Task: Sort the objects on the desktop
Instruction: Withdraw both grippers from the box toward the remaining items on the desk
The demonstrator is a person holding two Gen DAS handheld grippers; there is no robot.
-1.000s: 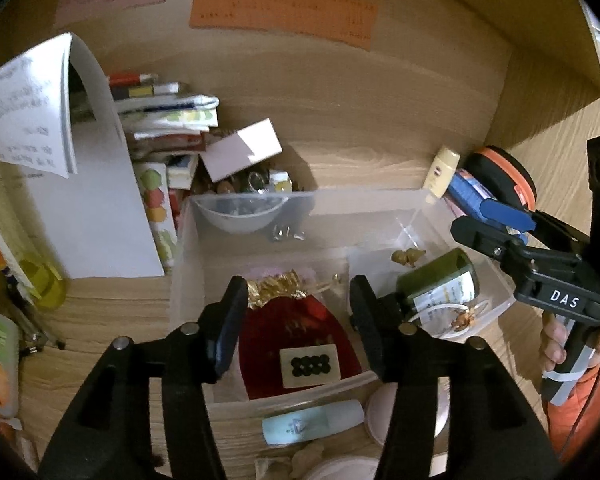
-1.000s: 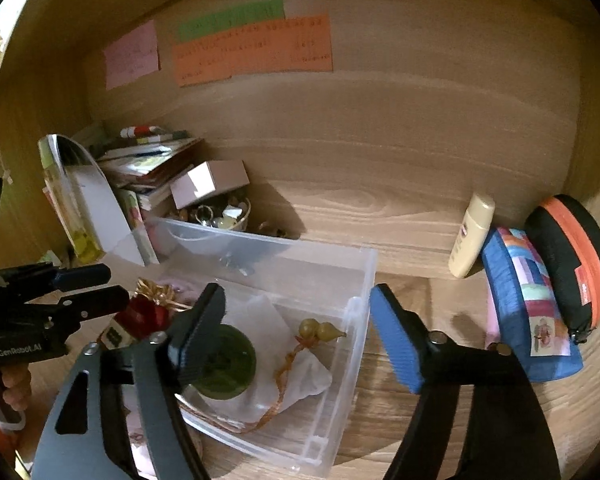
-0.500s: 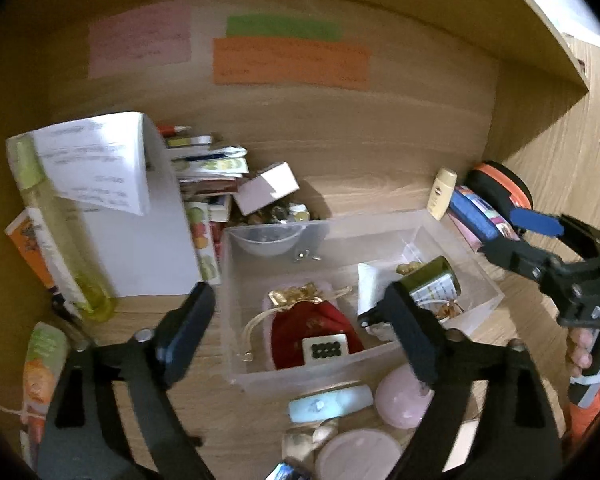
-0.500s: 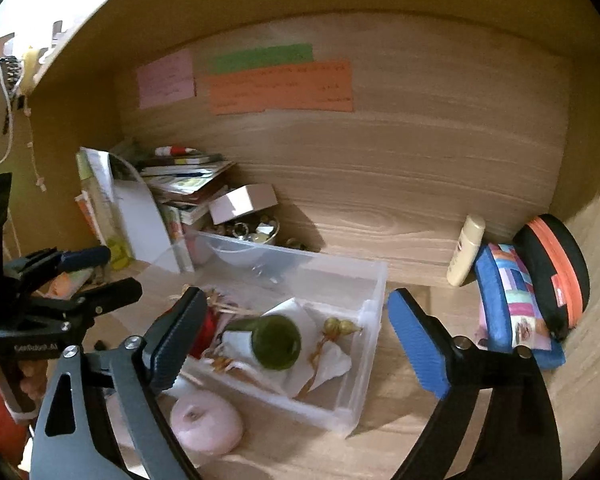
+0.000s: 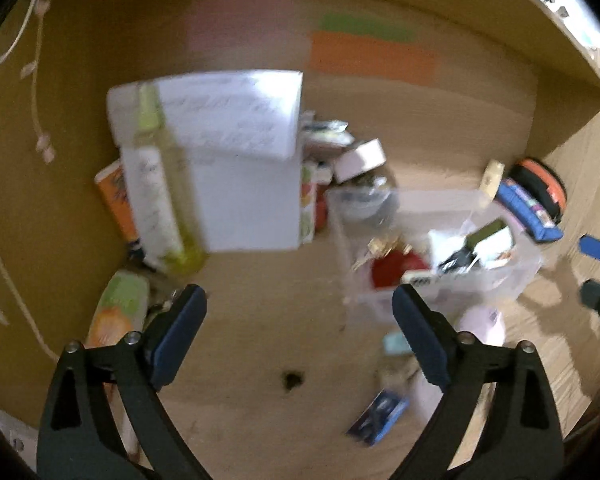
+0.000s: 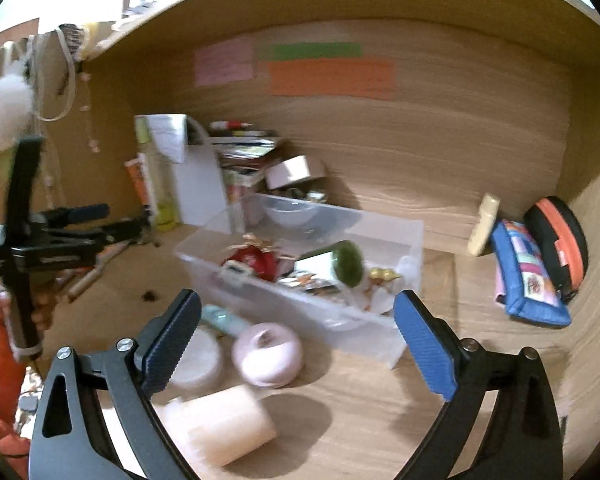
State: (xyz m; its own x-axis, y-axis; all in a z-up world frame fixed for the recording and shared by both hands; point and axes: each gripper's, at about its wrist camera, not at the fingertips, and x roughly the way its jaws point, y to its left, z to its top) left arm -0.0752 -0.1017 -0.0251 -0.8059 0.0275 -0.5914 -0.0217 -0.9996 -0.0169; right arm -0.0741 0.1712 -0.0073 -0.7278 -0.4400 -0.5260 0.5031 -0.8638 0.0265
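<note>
A clear plastic bin (image 6: pixel 414 228) (image 5: pixel 524 276) holds a red pouch (image 6: pixel 256 260) (image 5: pixel 392 270) and a green bottle (image 6: pixel 342 266) (image 5: pixel 488 236) lying on its side. My left gripper (image 5: pixel 296 306) hangs over bare desk to the left of the bin, its jaws opening wide with nothing between them. My right gripper (image 6: pixel 296 304) is in front of the bin, jaws also opening and empty. Below it lie a pink round case (image 6: pixel 268 354), a white compact (image 6: pixel 198 356), a teal tube (image 6: pixel 224 318) and a cream cylinder (image 6: pixel 224 424). The left view is blurred.
A blue pencil case (image 6: pixel 528 276), a black and orange case (image 6: pixel 560 240) and a cream tube (image 6: pixel 484 224) stand at the right wall. Books (image 6: pixel 248 148), a white paper stand (image 5: pixel 240 168) and a yellow-green bottle (image 5: pixel 160 184) crowd the back left. A small dark speck (image 5: pixel 290 378) lies on the desk.
Both grippers have drawn back from the bin and spread their jaws wider. The left view has swung leftward, so the bin now lies to its right. Bottle and pouch stay in the bin.
</note>
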